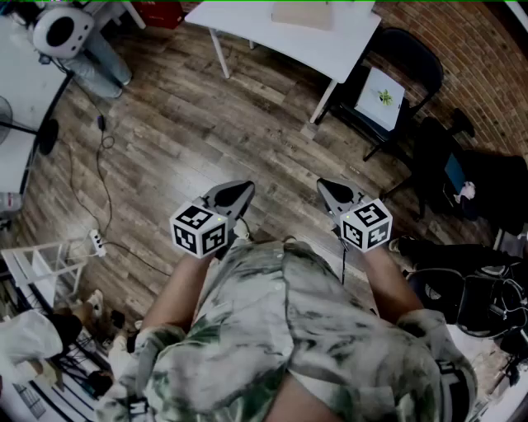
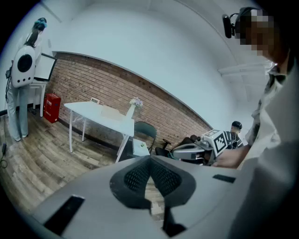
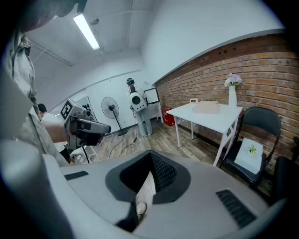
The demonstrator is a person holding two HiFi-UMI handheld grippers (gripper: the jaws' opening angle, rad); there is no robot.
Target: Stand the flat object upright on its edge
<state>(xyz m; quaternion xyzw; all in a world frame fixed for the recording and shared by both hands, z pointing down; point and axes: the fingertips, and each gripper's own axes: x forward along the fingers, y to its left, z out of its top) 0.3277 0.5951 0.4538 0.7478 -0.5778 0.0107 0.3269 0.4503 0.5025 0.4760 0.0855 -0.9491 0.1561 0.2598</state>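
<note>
Left gripper (image 1: 238, 194): jaws together, nothing between them, held in the air over the floor.
Right gripper (image 1: 332, 193): jaws together, empty, near the left one without touching it.
Floor (image 1: 181, 132): open planks ahead.
Flat object (image 1: 302, 13): lies flat on the white tabletop (image 1: 346, 45), well ahead.
Chair (image 1: 408, 53): beside the tabletop's right edge.

floor (image 1: 181, 124): brown wood planks
table (image 1: 330, 41): white
brick wall (image 1: 487, 49): red-brown, pale joints
chair (image 1: 417, 53): black
shirt (image 1: 305, 330): mottled green and off-white
left gripper (image 1: 242, 189), right gripper (image 1: 324, 185): grey, black fingers (image 2: 140, 177), black-and-white marker squares
</note>
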